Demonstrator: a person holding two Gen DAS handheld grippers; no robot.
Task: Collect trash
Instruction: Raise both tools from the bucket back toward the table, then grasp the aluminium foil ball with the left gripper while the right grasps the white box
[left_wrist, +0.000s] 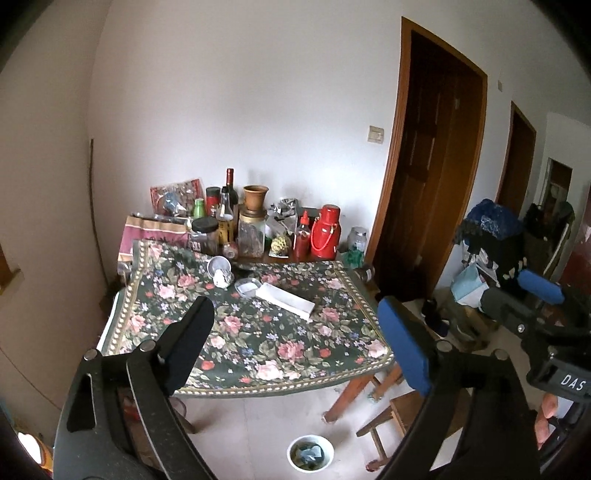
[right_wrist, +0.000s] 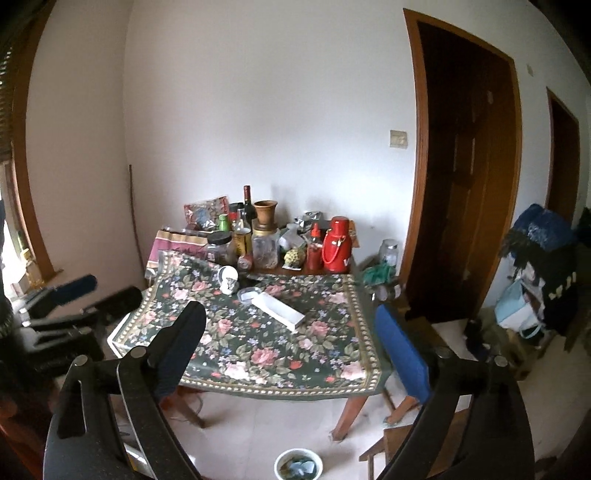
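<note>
A table under a dark floral cloth (left_wrist: 258, 343) (right_wrist: 266, 350) stands ahead of and below both grippers. On its far half lie a tipped white paper cup (left_wrist: 218, 265) (right_wrist: 226, 274) with crumpled tissue (left_wrist: 222, 279) (right_wrist: 231, 287) at its mouth, a small clear dish (left_wrist: 247, 286) (right_wrist: 248, 294) and a long flat white box (left_wrist: 286, 297) (right_wrist: 279, 312). My left gripper (left_wrist: 295, 306) (right_wrist: 110, 290) hangs open above the near half of the table, nothing between its fingers. My right gripper (right_wrist: 290, 312) (left_wrist: 513, 291) is beside it on the right, also open with nothing in it.
Bottles, jars, a clay pot and a red thermos (left_wrist: 325, 232) (right_wrist: 336, 245) crowd the table's back edge by the wall. A white bowl (left_wrist: 310, 452) (right_wrist: 298, 464) with bluish scraps sits on the floor in front. A wooden stool (left_wrist: 391, 417) stands right of the table leg; bags are piled by the doorways.
</note>
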